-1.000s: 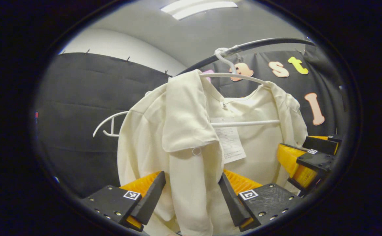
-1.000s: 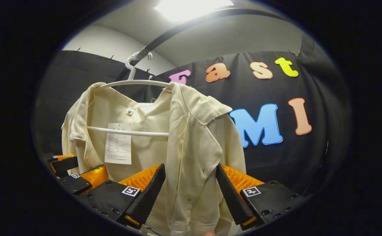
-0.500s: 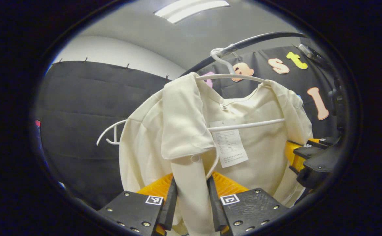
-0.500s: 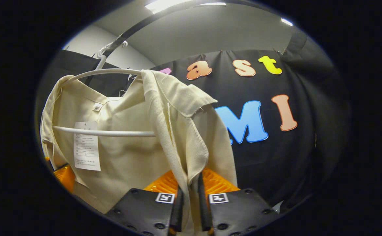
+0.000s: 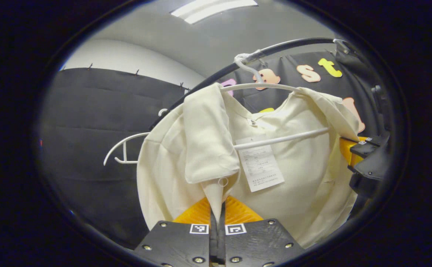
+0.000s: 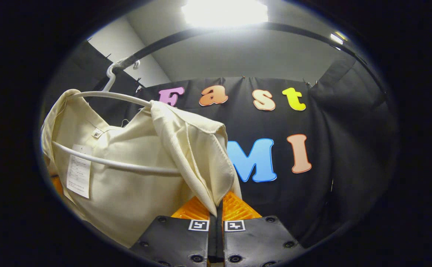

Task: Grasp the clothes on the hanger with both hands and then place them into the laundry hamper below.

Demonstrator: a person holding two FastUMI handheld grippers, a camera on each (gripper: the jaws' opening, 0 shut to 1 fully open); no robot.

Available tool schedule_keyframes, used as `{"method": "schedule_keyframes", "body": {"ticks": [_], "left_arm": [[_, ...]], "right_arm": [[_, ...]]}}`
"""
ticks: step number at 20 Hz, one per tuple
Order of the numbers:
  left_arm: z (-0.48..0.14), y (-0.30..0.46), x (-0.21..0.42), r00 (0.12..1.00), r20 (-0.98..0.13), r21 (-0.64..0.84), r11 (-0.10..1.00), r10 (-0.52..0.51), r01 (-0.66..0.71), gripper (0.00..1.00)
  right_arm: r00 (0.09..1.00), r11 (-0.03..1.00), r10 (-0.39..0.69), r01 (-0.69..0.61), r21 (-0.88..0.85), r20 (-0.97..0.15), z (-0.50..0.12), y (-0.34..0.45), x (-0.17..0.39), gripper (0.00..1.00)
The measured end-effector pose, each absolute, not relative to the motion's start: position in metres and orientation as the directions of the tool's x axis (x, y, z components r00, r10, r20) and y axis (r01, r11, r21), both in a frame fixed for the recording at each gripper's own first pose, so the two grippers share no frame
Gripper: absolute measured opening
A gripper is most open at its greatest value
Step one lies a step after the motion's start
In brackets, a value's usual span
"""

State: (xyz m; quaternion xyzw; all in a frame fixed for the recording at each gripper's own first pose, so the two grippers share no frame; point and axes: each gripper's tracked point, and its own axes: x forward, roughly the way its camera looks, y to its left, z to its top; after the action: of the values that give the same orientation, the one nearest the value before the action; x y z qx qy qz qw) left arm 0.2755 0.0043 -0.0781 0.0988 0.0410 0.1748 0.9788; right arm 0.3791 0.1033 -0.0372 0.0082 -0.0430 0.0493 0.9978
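We pinch the cream shirt (image 5: 293,174) by its two front edges, left gripper (image 5: 217,222) and right gripper (image 6: 216,213) both clamped on cloth, so it can be drawn off the white hanger (image 5: 275,139) still holding it up.

The cream shirt (image 5: 293,174) hangs open-fronted on a white hanger (image 5: 271,87), hooked over a black rail. A white care label (image 5: 260,167) hangs inside. Each front edge is pulled down into a taut point, left (image 5: 216,196) and right (image 6: 208,193).
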Motion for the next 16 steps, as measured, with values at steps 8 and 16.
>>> {"method": "schedule_keyframes", "body": {"ticks": [8, 16], "left_arm": [[-0.016, 0.041, 0.228, 0.908, 0.07, 0.27, 0.869, 0.412, -0.415, 0.01], [0.033, 0.075, 0.218, 0.879, 0.163, 0.281, 0.833, 0.447, -0.476, 0.01]], "right_arm": [[0.987, 1.0, -0.003, 0.0, 0.016, 0.161, -0.004, 0.062, 0.378, 0.01], [0.979, 0.998, -0.058, 0.054, 0.022, 0.195, 0.014, 0.039, 0.389, 0.0]]}}
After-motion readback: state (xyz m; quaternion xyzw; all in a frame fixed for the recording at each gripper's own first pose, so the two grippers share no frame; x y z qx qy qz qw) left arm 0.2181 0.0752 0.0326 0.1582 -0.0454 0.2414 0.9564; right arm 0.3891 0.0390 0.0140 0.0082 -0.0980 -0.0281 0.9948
